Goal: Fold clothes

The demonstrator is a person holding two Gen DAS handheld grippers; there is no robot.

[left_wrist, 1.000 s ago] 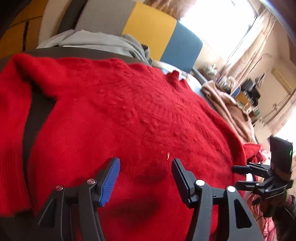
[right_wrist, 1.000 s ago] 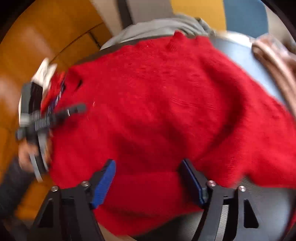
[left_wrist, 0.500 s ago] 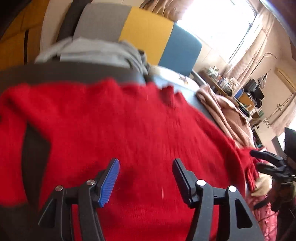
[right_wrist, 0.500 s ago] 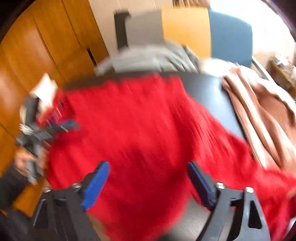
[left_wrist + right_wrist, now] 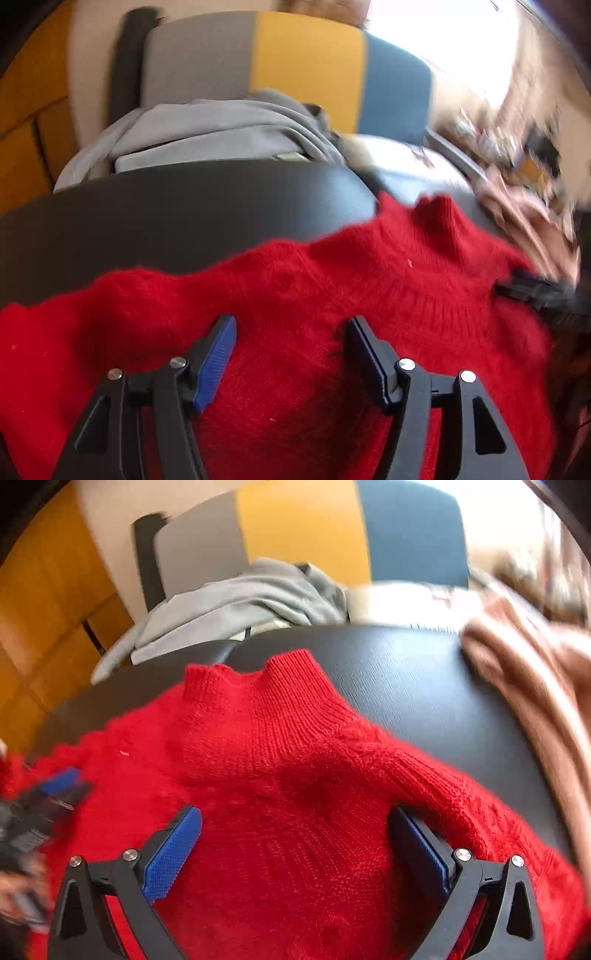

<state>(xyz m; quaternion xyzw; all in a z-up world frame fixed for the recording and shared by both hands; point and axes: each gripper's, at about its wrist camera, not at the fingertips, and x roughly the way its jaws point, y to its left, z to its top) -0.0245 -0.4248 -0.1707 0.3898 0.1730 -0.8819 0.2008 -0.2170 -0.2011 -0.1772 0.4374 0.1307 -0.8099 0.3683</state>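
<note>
Behind my dark desk (image 5: 424, 686) stands a grey, yellow and blue panel (image 5: 306, 62), a grey garment (image 5: 221, 125) heaped at the far edge; the red sweater (image 5: 295, 775) lies across the near edge, collar pointing away; my left gripper (image 5: 290, 343) is opening above it, nothing pinched; my right gripper (image 5: 295, 834) is opening wide, empty; a brown garment (image 5: 535, 672) lies along the right edge.

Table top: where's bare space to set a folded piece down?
One free patch: the dark table between the red sweater collar and the brown garment, running back to the far edge. A second strip lies behind the sweater's edge, before the grey clothes. Near side is crowded: sweater fills it under both grippers.
</note>
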